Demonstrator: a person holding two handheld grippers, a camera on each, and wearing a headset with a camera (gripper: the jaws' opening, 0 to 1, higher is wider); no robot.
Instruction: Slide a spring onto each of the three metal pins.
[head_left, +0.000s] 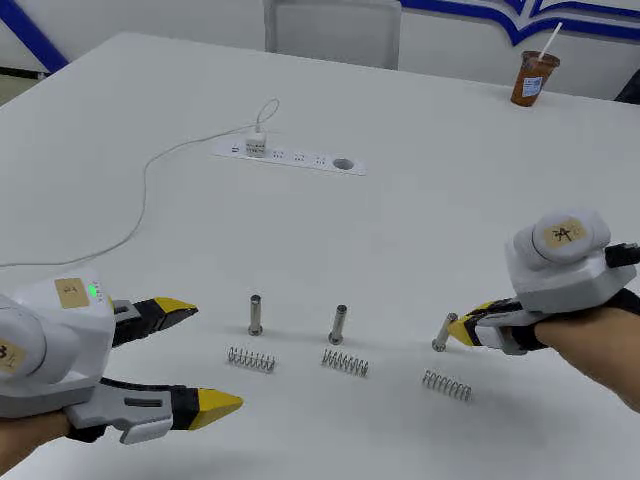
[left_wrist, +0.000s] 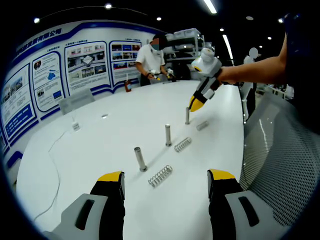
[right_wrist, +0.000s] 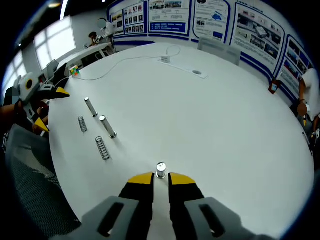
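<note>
Pin (head_left: 441, 338) at right gripper (head_left: 462, 330) tips; gripper sticker (head_left: 563, 233) scrawl unreadable.

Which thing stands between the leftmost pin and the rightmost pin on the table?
In the head view, the middle pin stands upright between the leftmost pin and the rightmost pin, roughly halfway along the row.

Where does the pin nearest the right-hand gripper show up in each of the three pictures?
Head view: right-hand pin, lower right, leaning at the tip of the right gripper.
Left gripper view: right-hand pin, upper centre, farthest of three, under the right gripper.
Right gripper view: right-hand pin, bottom centre, at the yellow tips.
Shared landmark: white power strip.
</note>
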